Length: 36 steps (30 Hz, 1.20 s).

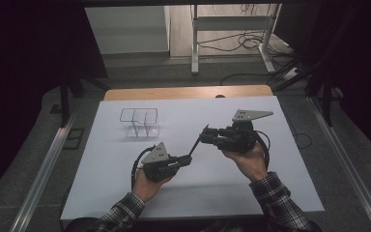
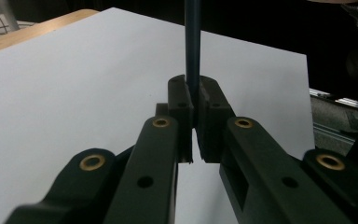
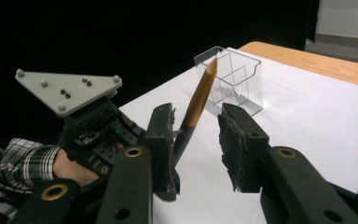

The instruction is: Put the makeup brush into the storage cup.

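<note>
Pencil (image 3: 196, 103): slim, dark shaft, tan sharpened end, tilted upward.

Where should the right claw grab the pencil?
Probably on the brown upper half of the pencil, just below its tip. The left claw already pinches the dark lower end, so that end is taken. The right claw straddles the shaft, jaws one on each side, and only needs to close.

Plaid sleeves (image 1: 278, 195); black tools, brass rivets, grey triangular plates (image 1: 250, 115).
</note>
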Each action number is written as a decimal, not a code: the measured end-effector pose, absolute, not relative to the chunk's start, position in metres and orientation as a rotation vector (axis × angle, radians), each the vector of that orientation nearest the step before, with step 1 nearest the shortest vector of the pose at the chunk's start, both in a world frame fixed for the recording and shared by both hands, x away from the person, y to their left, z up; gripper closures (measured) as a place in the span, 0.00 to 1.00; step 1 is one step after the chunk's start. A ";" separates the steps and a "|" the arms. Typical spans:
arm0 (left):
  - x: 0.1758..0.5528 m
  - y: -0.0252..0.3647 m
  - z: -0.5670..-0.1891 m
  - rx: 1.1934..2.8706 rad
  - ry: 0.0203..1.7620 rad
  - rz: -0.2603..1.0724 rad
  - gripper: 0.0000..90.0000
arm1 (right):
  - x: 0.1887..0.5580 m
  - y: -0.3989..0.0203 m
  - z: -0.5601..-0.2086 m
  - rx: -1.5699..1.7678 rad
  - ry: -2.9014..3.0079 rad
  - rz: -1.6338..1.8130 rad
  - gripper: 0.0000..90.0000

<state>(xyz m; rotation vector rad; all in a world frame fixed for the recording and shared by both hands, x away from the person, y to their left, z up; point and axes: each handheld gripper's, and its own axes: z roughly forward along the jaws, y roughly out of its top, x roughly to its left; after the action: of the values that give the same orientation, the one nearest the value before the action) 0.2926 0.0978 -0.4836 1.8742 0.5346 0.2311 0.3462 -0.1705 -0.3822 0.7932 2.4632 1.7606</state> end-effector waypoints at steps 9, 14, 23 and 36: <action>0.292 0.094 -0.486 1.862 0.529 0.213 0.96 | 0.347 -0.171 -0.382 0.792 2.460 1.773 0.81; 0.292 0.094 -0.487 1.859 0.533 0.208 0.96 | 0.346 -0.171 -0.382 0.792 2.459 1.787 0.87; 0.292 0.091 -0.488 1.871 0.529 0.221 0.95 | 0.349 -0.172 -0.383 0.814 2.493 1.870 0.93; 0.293 0.092 -0.482 1.887 0.532 0.259 0.66 | 0.345 -0.166 -0.382 0.761 2.532 1.731 0.94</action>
<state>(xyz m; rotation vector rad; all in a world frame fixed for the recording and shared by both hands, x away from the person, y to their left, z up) 0.2930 0.0916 -0.4817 1.8870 0.5322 0.2588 0.3451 -0.1657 -0.3816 0.7612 2.5319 1.7312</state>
